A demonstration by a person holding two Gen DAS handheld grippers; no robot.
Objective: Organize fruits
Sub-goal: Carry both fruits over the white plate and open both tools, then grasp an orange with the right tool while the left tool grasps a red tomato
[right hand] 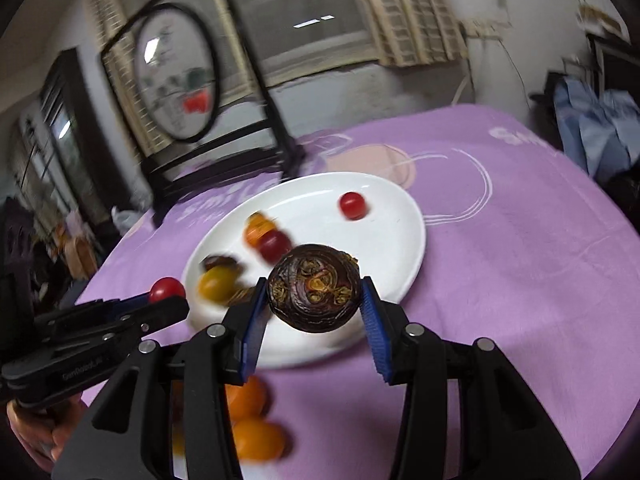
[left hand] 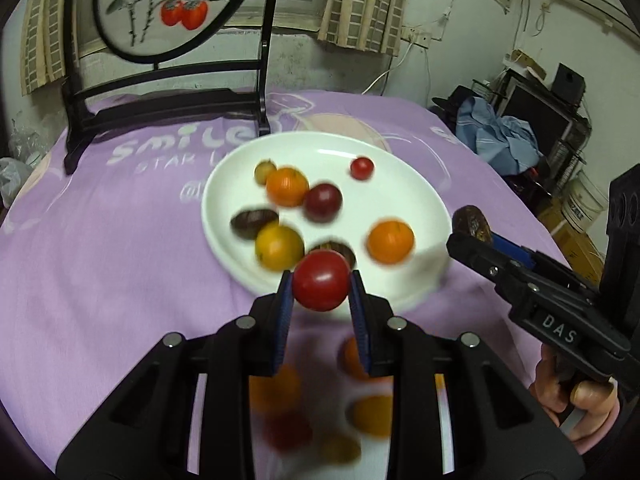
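Note:
My left gripper (left hand: 321, 282) is shut on a red tomato (left hand: 320, 280) and holds it above the near rim of a white plate (left hand: 404, 184). The plate holds several small fruits: orange, yellow, dark red and brown ones. My right gripper (right hand: 314, 300) is shut on a dark purple-brown round fruit (right hand: 314, 294) above the plate's near edge (right hand: 408, 240). The left wrist view shows the right gripper (left hand: 474, 232) with that fruit (left hand: 472, 222) beside the plate's right edge. The right wrist view shows the left gripper (right hand: 168, 296) with the tomato (right hand: 167, 289) at the plate's left.
A purple cloth (left hand: 120, 260) covers the table. More orange and red fruits (right hand: 256, 436) lie on the cloth below the grippers. A black wooden stand with a round painted screen (left hand: 160, 4) stands at the back left. Clutter and blue cloth (left hand: 500, 136) lie beyond the right edge.

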